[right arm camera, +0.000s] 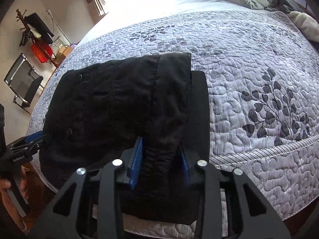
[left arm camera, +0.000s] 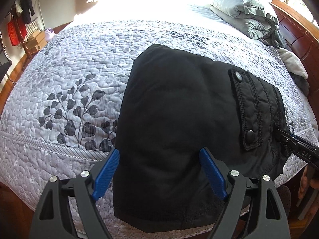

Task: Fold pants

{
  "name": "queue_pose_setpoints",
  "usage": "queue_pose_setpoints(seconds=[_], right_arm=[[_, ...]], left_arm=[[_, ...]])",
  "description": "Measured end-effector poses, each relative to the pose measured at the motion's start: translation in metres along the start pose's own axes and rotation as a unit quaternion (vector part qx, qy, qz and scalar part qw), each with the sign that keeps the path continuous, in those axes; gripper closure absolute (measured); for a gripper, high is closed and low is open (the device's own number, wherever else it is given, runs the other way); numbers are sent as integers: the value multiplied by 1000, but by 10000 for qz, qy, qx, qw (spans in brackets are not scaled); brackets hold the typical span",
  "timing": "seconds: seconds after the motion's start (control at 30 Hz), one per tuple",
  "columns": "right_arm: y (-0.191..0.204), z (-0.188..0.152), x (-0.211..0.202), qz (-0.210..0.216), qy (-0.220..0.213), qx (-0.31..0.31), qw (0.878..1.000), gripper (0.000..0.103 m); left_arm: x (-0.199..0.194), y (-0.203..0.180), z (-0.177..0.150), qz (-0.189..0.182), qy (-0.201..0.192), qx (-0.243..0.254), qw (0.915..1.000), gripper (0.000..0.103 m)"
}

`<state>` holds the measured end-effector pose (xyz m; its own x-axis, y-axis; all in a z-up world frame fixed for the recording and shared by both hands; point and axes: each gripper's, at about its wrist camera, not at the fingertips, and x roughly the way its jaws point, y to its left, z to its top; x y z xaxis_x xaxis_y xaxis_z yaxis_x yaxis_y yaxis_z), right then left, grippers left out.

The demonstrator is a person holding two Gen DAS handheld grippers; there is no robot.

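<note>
The black pants [left arm camera: 179, 109] lie folded into a compact stack at the near edge of the bed, with a snap pocket flap [left arm camera: 249, 109] on top at the right. My left gripper [left arm camera: 159, 155] is open, its blue pads [left arm camera: 107, 171] on either side of the stack's left part. In the right wrist view the pants [right arm camera: 119, 103] fill the middle, and my right gripper [right arm camera: 161, 151] is partly open with bunched black cloth between its blue pads [right arm camera: 136, 163]. The right gripper also shows in the left wrist view [left arm camera: 299, 147], and the left one in the right wrist view [right arm camera: 30, 139].
The bed carries a grey quilt with a leaf print [left arm camera: 75, 103]. Folded grey bedding [left arm camera: 245, 10] lies at the headboard end [left arm camera: 303, 45]. A coat rack [right arm camera: 35, 29], a chair [right arm camera: 24, 81] and boxes [left arm camera: 35, 39] stand beside the bed.
</note>
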<state>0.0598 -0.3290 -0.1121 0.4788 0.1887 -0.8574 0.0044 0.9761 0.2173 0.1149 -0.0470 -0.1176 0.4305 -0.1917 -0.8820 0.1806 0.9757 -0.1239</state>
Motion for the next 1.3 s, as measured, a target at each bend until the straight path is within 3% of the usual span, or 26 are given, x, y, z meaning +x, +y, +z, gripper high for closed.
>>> queue_pose_setpoints(seconds=[0.13, 0.33, 0.4, 0.5, 0.57, 0.77, 0.87, 1.07, 1.13, 1.2, 1.27, 1.3], right_arm=[[-7, 14, -22, 70, -294, 120, 9995, 47], [-19, 53, -5, 361, -162, 336, 9987, 46], [-21, 60, 8, 557, -85, 415, 9976, 51], [-22, 65, 22, 794, 6, 572, 9952, 67], [-23, 65, 25, 870, 4, 626, 9942, 97], [-15, 69, 4, 444, -287, 265, 9983, 99], [-20, 71, -5, 298, -360, 269, 9985, 99], [-33, 60, 29, 194, -31, 474, 9987, 95], [-32, 57, 29, 170, -97, 482, 9986, 92], [-32, 56, 20, 159, -176, 444, 9987, 81], [-31, 49, 5, 168, -267, 363, 9988, 63], [-30, 45, -2, 181, -282, 307, 9990, 62]], left_arm=[[0, -1, 0, 59, -41, 79, 9999, 18], [-3, -6, 3, 77, -79, 152, 9998, 17], [-2, -6, 3, 79, -69, 157, 9998, 17], [-1, -5, 2, 109, -60, 185, 9998, 15], [0, -4, 2, 132, -56, 205, 9997, 15], [-1, -9, 6, 131, -73, 248, 9996, 14], [-3, -15, 8, 94, -118, 310, 9994, 14], [8, -26, 7, 167, -96, 422, 9989, 10], [7, -26, 6, 188, -86, 434, 9988, 10], [6, -25, 5, 192, -63, 435, 9988, 10], [5, -23, 3, 212, -50, 433, 9988, 10], [3, -22, 2, 232, -50, 441, 9987, 10]])
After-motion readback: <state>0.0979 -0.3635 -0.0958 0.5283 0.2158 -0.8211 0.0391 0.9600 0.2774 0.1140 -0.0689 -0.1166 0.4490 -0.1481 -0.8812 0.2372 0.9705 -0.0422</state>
